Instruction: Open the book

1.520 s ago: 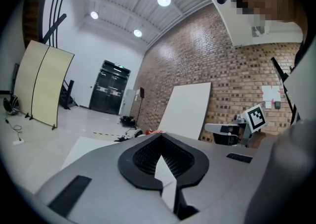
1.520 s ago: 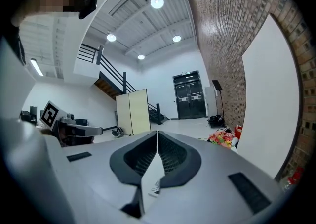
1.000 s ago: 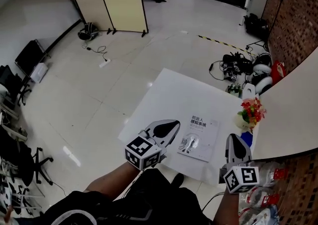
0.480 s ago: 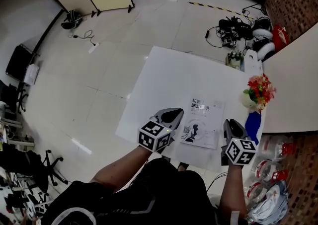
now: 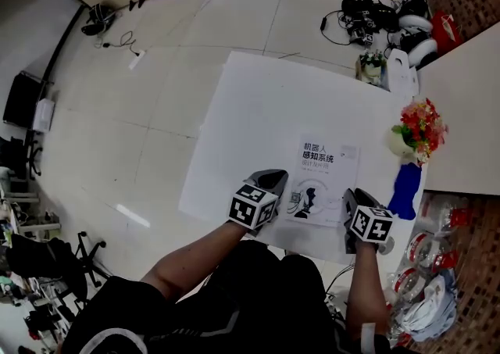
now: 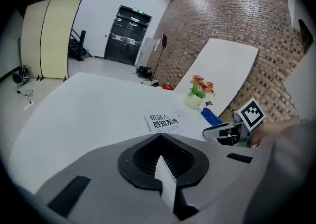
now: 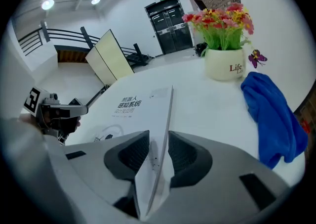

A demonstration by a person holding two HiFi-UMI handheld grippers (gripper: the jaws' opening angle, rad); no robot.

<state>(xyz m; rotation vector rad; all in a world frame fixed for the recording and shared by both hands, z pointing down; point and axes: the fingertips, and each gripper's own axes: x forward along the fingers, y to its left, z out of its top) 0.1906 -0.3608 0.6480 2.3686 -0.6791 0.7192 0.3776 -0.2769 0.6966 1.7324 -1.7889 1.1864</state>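
The book [image 5: 324, 177], titled "机器人感知系统", lies on the white desk [image 5: 250, 118]. The right hand-held gripper [image 7: 159, 141] is clamped on the edge of its cover. The left hand-held gripper [image 6: 160, 145], jaws together, sits just beside the book. A pot [image 7: 224, 65] marked "Life" holds flowers [image 7: 219, 20].
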